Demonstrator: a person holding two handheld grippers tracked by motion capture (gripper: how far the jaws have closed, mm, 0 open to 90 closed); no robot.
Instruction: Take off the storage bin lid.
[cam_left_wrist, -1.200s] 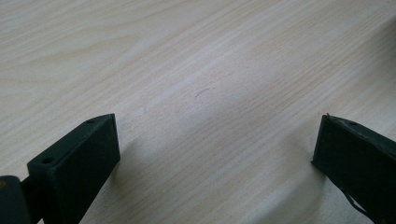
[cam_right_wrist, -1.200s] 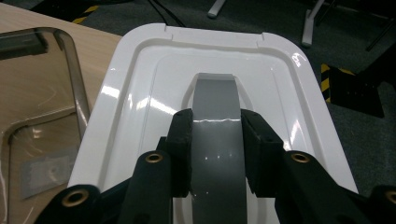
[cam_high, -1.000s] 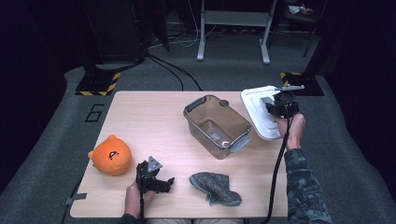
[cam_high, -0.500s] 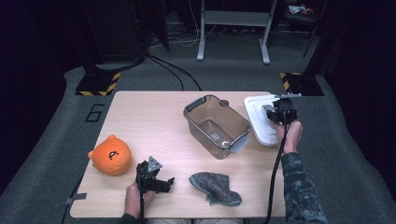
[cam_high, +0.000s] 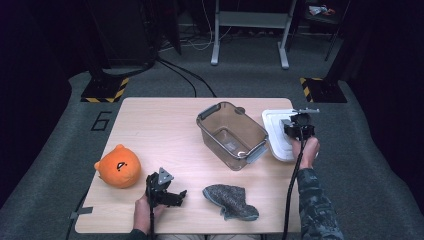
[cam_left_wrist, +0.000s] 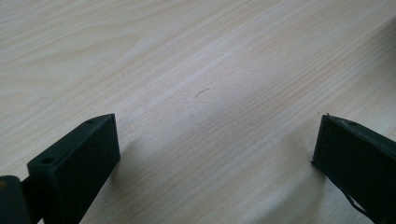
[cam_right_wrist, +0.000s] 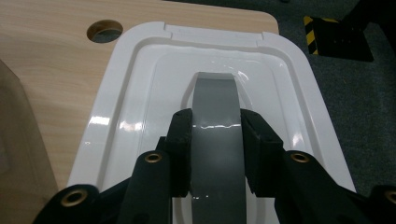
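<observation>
The lid (cam_right_wrist: 140, 107) is white, glossy and rectangular with rounded corners, stepped rims around a sunken middle, and a grey handle (cam_right_wrist: 215, 140) running down its centre. It lies flat at the right edge of the bench (cam_high: 150, 130), just right of the bin (cam_high: 232, 135), and its right side hangs over that edge above the carpet. The right gripper (cam_right_wrist: 215, 140) has its jaws clamped on the grey handle, one pad pressed to each side; in the high view the right gripper (cam_high: 299, 125) sits over the lid with the hand behind it. The bin is clear brownish plastic with grey clips, open and empty, set at a slant near the bench's middle. A round hole (cam_right_wrist: 105, 30) in the bench lies just beyond the lid's far corner. The left gripper (cam_high: 167, 192) rests near the front edge, its jaws wide apart over bare wood, holding nothing. Left of it sits an orange plush (cam_high: 118, 166); right of it lies a grey sock (cam_high: 230, 200), close to the front edge. The back left of the bench is bare. The lid's near end is cut off in the right gripper view, and the gripper and hand cover part of it from above, so how far it overhangs is hard to judge.
</observation>
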